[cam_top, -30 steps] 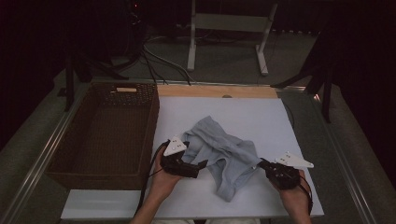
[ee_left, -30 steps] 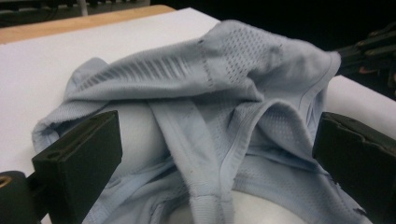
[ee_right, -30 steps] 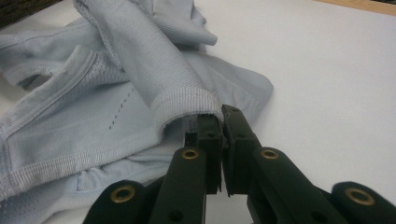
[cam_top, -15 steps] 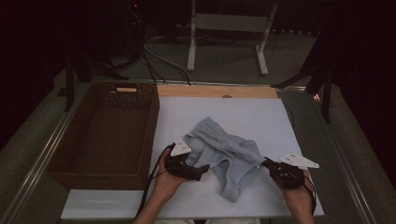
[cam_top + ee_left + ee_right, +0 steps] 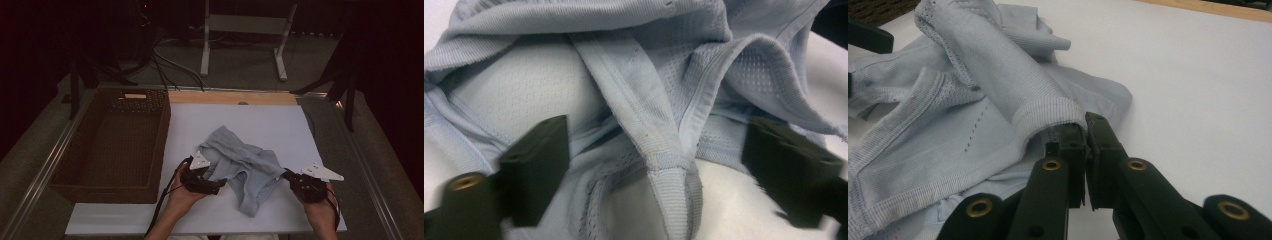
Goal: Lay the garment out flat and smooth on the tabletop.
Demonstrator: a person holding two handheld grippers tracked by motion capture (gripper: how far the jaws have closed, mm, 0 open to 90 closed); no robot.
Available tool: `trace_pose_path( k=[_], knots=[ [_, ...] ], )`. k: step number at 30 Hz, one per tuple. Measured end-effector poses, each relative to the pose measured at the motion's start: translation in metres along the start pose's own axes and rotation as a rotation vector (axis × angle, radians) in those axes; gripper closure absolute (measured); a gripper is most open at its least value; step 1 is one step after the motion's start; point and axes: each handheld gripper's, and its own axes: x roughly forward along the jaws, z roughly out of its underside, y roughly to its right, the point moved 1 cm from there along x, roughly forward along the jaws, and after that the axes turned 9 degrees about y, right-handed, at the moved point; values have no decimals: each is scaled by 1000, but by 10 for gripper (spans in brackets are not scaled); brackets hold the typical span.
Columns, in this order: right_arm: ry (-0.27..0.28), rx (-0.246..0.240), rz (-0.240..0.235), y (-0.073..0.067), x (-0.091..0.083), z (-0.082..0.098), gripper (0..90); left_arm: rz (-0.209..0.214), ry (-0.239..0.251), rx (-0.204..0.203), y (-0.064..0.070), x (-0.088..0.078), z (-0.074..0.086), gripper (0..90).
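Two grippers at a crumpled pale blue garment [image 5: 245, 167] on the white table [image 5: 260, 125]

The high view took in the wicker basket [image 5: 112, 142]; the gripper views gave mesh and ribbed hems. The left gripper [image 5: 659, 165] had just been closing, jaws apart around a fold, pads off it. The right gripper [image 5: 1084, 150] was clenched on a hem, the pinched edge hidden behind its jaws

Both forearms come in from the bottom of the high view, one gripper in each hand. The left gripper [image 5: 216, 186] lies low and points right and slightly forward; its jaws have just been closing but stand apart, cloth [image 5: 644, 100] between them, the pads not pressing. The right gripper [image 5: 289, 175] points left and forward, its hand [image 5: 320, 207] behind it — jaws clamped together on a ribbed edge of the cloth.
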Motion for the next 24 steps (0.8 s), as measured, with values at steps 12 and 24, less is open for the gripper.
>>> trace_pose_path(
  k=[12, 24],
  knots=[
    [6, -1, -3, 0, -1, 0, 870, 69, -56, 31, 5, -6, 1, 741],
    [5, 2, 1, 1, -1, 0, 866, 92, 3, 62, 12, -42, 1, 861]
  ],
)
